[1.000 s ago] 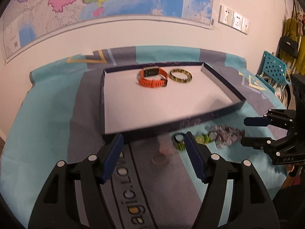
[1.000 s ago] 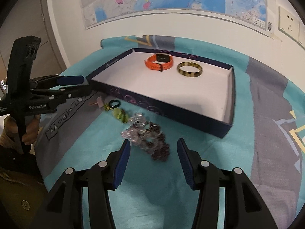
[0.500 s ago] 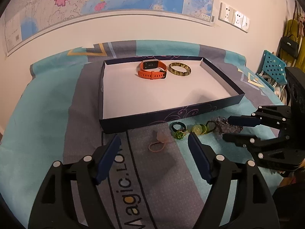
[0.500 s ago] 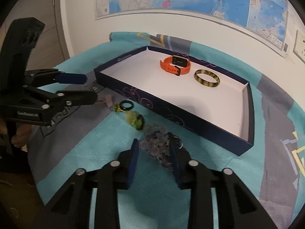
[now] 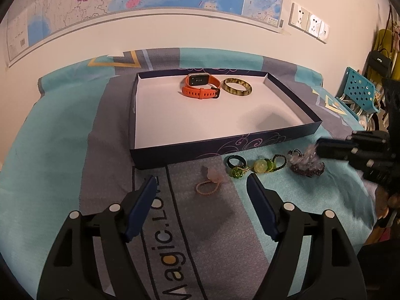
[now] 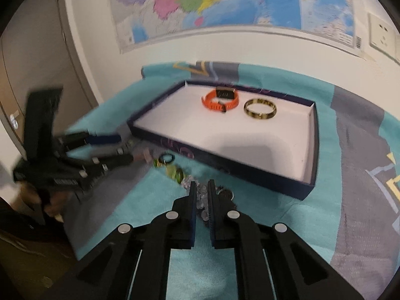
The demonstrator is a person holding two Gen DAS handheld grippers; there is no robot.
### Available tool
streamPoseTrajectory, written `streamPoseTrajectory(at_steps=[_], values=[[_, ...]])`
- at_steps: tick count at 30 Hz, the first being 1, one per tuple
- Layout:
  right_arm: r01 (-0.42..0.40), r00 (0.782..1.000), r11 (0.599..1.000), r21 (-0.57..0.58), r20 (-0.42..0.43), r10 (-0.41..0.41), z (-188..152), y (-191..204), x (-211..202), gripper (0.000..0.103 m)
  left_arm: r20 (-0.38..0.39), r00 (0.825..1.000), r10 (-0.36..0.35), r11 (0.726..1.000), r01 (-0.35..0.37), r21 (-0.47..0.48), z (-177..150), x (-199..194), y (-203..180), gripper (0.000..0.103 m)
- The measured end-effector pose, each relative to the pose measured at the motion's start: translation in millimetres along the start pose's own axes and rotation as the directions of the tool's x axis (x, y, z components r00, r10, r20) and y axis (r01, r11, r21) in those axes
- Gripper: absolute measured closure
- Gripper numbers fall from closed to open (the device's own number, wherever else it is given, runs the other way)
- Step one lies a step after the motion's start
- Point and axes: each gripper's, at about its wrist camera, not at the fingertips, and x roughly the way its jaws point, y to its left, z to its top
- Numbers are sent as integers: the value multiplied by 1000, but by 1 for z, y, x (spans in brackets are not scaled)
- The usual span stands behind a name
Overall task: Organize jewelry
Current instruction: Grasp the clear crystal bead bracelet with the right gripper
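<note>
right gripper [image 6: 200, 195] clamped tight on the clear beaded bracelet [image 6: 203, 201], just before the navy tray [image 6: 252, 168]; left gripper [image 5: 201, 192] gaping over a pink ring [image 5: 210, 183]; orange watch [image 5: 201, 86] and bangle [image 5: 237, 87] inside.

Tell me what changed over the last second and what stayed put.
The right gripper has just been closing and is now clamped on the clear and purple bead bracelet, which looks bunched up at its tips. The left gripper opened slightly wider and hangs over the pink hair tie. The orange watch, the bangle and the tray stayed put.
</note>
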Motion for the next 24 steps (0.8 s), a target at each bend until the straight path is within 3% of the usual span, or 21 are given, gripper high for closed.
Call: streamPoseTrajectory(at_steps=[6,16,20,24], values=[[-49,997,998,49,69,46,9,-7,-25,96,-2,1000,-6,1000,6,10,-1,1,-1,30],[-143,985,989,47,102,137,10,3,-45,96,-19,999,-32,999,33,35,-3,4,-5,31],[-183,977,982,42,116,177,13,8,-50,96,-32,999,-42,998,44,41,-3,9,-6,37],[-204,977,978,50,73,200,8,12,-37,96,-55,998,-37,998,40,47,-3,16,-6,44]])
